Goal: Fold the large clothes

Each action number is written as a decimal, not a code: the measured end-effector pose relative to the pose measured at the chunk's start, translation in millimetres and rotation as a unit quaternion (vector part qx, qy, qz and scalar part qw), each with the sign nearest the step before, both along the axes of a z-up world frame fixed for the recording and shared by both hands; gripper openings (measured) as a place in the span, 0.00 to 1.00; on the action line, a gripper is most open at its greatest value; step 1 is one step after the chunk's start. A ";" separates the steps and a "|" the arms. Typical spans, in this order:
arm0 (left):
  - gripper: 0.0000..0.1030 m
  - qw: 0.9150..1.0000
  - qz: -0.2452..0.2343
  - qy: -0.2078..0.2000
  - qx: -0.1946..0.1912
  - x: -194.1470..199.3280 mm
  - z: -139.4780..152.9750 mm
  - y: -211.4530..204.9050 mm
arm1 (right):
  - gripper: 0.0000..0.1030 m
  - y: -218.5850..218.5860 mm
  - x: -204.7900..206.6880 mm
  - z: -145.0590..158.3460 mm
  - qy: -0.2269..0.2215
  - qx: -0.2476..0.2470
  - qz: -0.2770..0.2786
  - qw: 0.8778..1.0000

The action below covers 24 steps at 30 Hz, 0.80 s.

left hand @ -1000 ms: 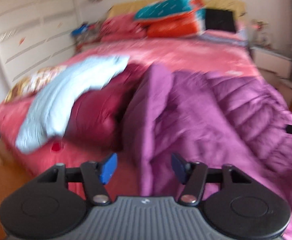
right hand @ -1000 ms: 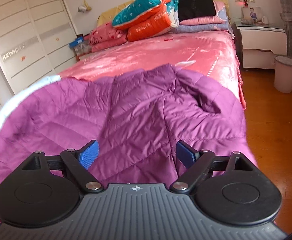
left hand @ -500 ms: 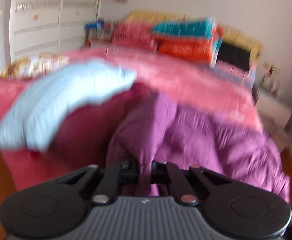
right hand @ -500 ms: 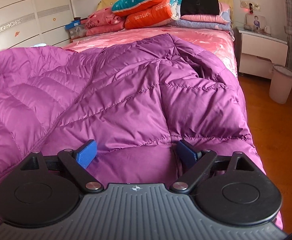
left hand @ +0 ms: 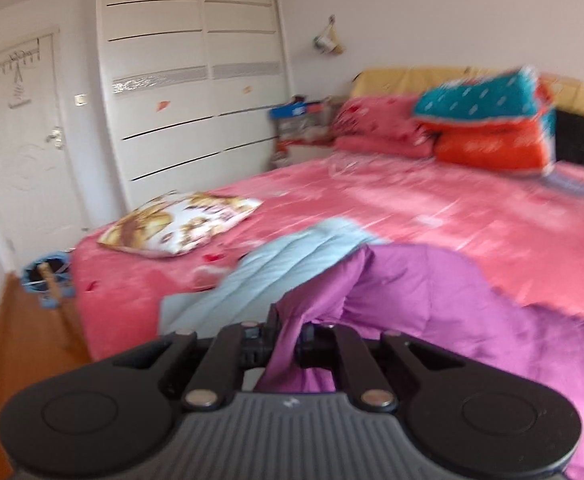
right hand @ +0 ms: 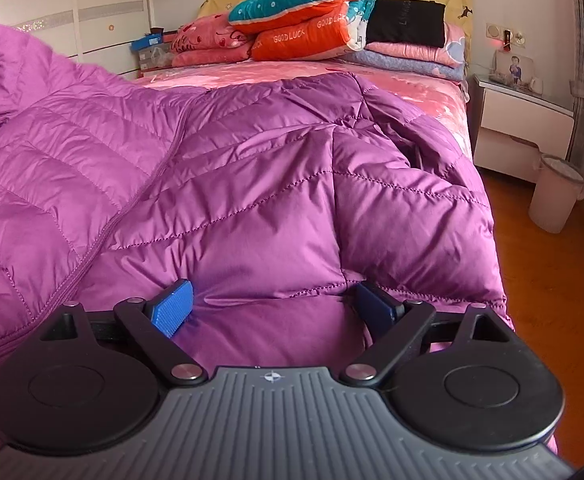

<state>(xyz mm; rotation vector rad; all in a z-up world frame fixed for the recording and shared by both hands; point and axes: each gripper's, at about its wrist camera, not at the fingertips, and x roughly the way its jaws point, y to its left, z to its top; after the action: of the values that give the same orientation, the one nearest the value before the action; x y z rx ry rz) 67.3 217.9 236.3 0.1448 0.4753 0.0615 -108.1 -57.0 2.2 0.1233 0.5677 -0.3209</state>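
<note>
A purple quilted down jacket [right hand: 252, 184] lies spread over the foot of a pink bed [left hand: 452, 208]. In the left wrist view, my left gripper [left hand: 288, 324] is shut on a pinched fold of the jacket [left hand: 432, 300], which is lifted off the bed and stretches away to the right. A light blue garment [left hand: 276, 264] lies under and behind that fold. My right gripper [right hand: 274, 308] stands open low over the jacket near its hem. Its blue pads [right hand: 172, 308] sit wide apart, either side of a puffed panel. The zipper runs down the left.
A patterned pillow [left hand: 180, 228] lies at the bed's left edge. Folded quilts [right hand: 304, 12] and pillows are stacked at the headboard. A white wardrobe [left hand: 196, 80] stands on the left. On the right are a nightstand [right hand: 520, 120] and a bin [right hand: 556, 192] on wooden floor.
My left gripper closed on a fold of the purple jacket, then rose and swung left with it. My right gripper sank onto the jacket and stayed open.
</note>
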 end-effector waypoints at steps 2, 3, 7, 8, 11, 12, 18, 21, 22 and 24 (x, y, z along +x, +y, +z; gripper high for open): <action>0.08 0.999 0.014 0.011 0.032 9.6 -12.1 6.0 | 1.00 -1.3 1.8 0.4 0.003 -0.004 0.001 1.000; 0.12 0.998 0.023 0.020 0.047 17.0 -21.4 6.2 | 1.00 -1.4 3.1 0.3 0.004 -0.007 0.001 1.000; 0.33 0.996 0.036 0.032 0.076 19.2 -30.1 16.3 | 1.00 0.0 13.2 -0.8 0.013 -0.017 0.002 1.000; 0.42 0.996 0.038 0.032 0.075 17.3 -27.9 22.4 | 1.00 -3.3 14.1 -1.1 0.014 -0.017 0.004 1.000; 0.58 0.997 0.030 0.039 0.067 6.4 -19.1 37.8 | 1.00 -3.9 16.1 -2.5 0.015 -0.013 0.006 1.000; 0.67 0.996 0.030 0.039 0.069 -0.1 -15.3 43.2 | 1.00 -4.4 16.6 -2.7 0.015 -0.011 0.007 1.000; 0.71 0.996 0.003 0.032 0.088 -47.5 5.3 56.4 | 1.00 -8.7 15.4 -2.8 0.015 -0.005 0.010 1.000; 0.76 0.992 -0.014 0.022 0.125 -69.1 9.9 52.2 | 1.00 -9.7 14.2 -3.4 0.014 -0.002 0.011 1.000; 0.77 0.990 -0.016 0.021 0.138 -73.2 10.5 51.3 | 1.00 -10.5 13.7 -3.4 0.013 0.000 0.012 1.000; 0.78 0.988 -0.017 0.030 0.153 -71.6 11.2 52.5 | 1.00 -11.7 12.1 -3.9 0.011 0.004 0.013 1.000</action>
<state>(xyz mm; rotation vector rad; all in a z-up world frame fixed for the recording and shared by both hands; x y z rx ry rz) -4.3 270.3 247.5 0.4581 0.5221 0.0963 -96.0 -68.7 -1.7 0.1211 0.5913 -0.2956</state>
